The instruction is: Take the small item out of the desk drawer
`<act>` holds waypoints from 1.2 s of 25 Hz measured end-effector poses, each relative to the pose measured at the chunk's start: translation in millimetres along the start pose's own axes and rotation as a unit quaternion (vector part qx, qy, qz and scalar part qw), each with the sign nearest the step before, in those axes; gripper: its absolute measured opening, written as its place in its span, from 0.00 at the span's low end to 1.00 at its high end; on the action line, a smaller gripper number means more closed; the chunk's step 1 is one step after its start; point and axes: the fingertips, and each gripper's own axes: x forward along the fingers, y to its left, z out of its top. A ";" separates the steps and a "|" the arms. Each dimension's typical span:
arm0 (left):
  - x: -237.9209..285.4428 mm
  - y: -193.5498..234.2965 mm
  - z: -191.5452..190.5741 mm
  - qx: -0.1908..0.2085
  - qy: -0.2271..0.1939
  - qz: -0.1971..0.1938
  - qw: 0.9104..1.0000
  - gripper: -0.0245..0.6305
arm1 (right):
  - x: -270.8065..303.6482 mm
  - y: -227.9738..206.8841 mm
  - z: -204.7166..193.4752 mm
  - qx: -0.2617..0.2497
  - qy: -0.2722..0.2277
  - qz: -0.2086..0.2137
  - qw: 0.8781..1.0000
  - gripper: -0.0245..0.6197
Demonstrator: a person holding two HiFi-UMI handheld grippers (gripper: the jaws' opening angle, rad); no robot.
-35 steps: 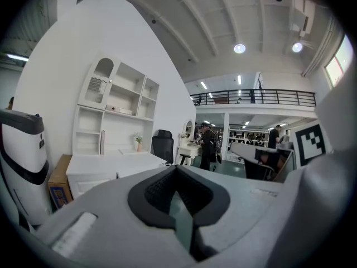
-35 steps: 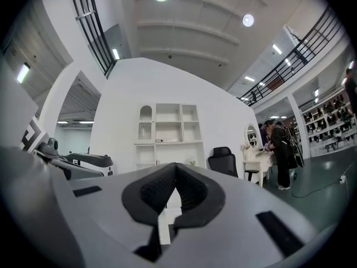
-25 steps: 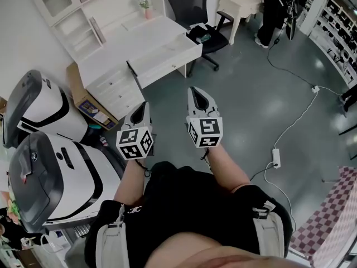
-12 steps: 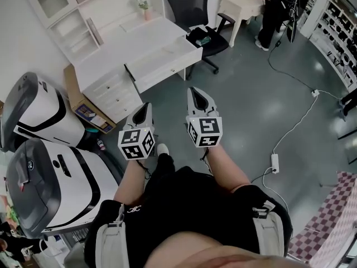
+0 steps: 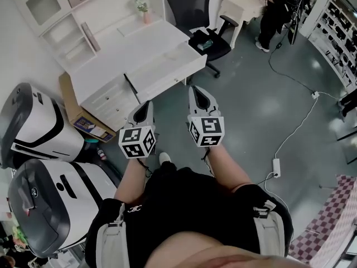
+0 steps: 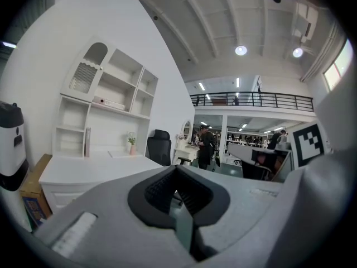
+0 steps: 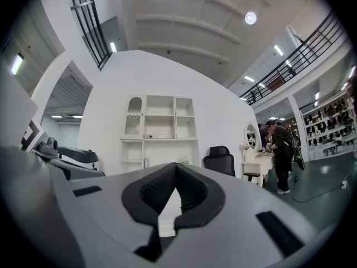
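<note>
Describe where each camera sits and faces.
Head view: on the person's head, looking steeply down at white shelved desk; shows forearms, left claw, right claw.
Left gripper view: on left claw, facing desk, black office chair; shut jaws show.
Right gripper view: on right claw, facing same desk; shut jaws show.
All share the chair.

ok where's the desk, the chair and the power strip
desk (image 5: 134, 50), head view, on its white top
chair (image 5: 188, 7), head view, on the black backrest
power strip (image 5: 275, 164), head view, on its white body on the floor
</note>
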 end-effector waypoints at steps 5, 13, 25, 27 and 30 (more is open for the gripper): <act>40.7 45.8 15.7 -0.005 0.002 -0.010 1.000 0.06 | 60.9 7.2 0.6 -0.005 0.007 -0.005 1.000 0.03; 99.5 120.0 37.7 -0.012 0.003 -0.029 1.000 0.06 | 151.5 21.1 1.1 -0.011 0.010 -0.023 1.000 0.03; 154.3 164.3 36.6 -0.010 0.021 -0.051 0.998 0.06 | 212.1 19.2 -17.8 -0.006 0.021 -0.043 0.999 0.03; 165.1 165.8 37.0 -0.008 0.024 -0.053 0.998 0.06 | 221.1 12.5 -20.6 -0.005 0.023 -0.044 0.999 0.03; 182.6 167.8 39.1 -0.004 0.026 -0.052 0.998 0.06 | 236.8 -0.2 -26.0 0.003 0.026 -0.046 0.999 0.03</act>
